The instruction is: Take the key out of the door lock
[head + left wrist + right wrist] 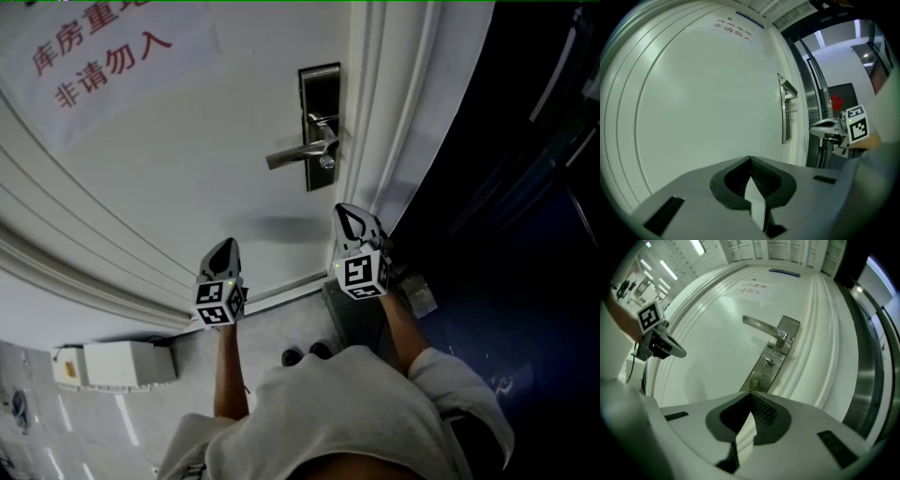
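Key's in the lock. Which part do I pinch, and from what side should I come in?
Pinch the key by its exposed head, which juts from the lock plate under the lever handle. Bring the right claw, now shut and empty, straight at the door from below the lever, opening it first. The head's flat sides are too small to make out.

key (768, 362) tiny, shape indistinct

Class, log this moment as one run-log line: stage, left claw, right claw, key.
stage: before grasp | left claw: shut, empty | right claw: shut, empty, apart from door lock | key: in lock
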### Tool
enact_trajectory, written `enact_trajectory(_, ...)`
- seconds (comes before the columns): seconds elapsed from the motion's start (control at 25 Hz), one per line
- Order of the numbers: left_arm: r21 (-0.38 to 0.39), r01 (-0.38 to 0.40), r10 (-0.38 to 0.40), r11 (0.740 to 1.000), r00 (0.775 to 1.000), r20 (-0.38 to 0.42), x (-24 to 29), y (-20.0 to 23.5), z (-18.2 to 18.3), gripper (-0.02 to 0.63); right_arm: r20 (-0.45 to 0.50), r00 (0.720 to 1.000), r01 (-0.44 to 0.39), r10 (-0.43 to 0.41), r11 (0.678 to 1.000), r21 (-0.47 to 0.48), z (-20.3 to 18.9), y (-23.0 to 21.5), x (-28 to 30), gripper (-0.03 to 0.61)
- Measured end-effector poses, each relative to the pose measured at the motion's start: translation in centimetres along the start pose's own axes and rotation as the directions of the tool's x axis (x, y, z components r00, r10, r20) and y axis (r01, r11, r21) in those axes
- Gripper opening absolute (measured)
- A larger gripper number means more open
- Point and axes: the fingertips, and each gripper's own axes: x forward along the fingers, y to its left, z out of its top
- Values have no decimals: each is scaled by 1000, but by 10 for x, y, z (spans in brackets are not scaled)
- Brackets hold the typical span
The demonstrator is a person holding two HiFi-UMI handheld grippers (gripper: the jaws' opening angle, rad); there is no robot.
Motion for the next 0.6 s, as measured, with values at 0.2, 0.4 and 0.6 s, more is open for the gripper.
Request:
enact_trajectory(0.2, -2, 3, -3, 1000, 1000, -6, -1, 1, -3, 18, 17, 1000, 22, -17, 940, -341, 20, -8, 5, 23)
enact_trajectory(0.4, -3, 7, -7, 1000, 1000, -6, -3, 1, -4, 18, 19, 999, 32, -26, 849, -527, 31, -18, 10, 23)
enact_trajectory(0.6, 2, 10, -10, 1000, 1000, -9, -3, 1, -5, 18, -4, 1000, 20, -29, 778, -628, 31, -22, 17, 23)
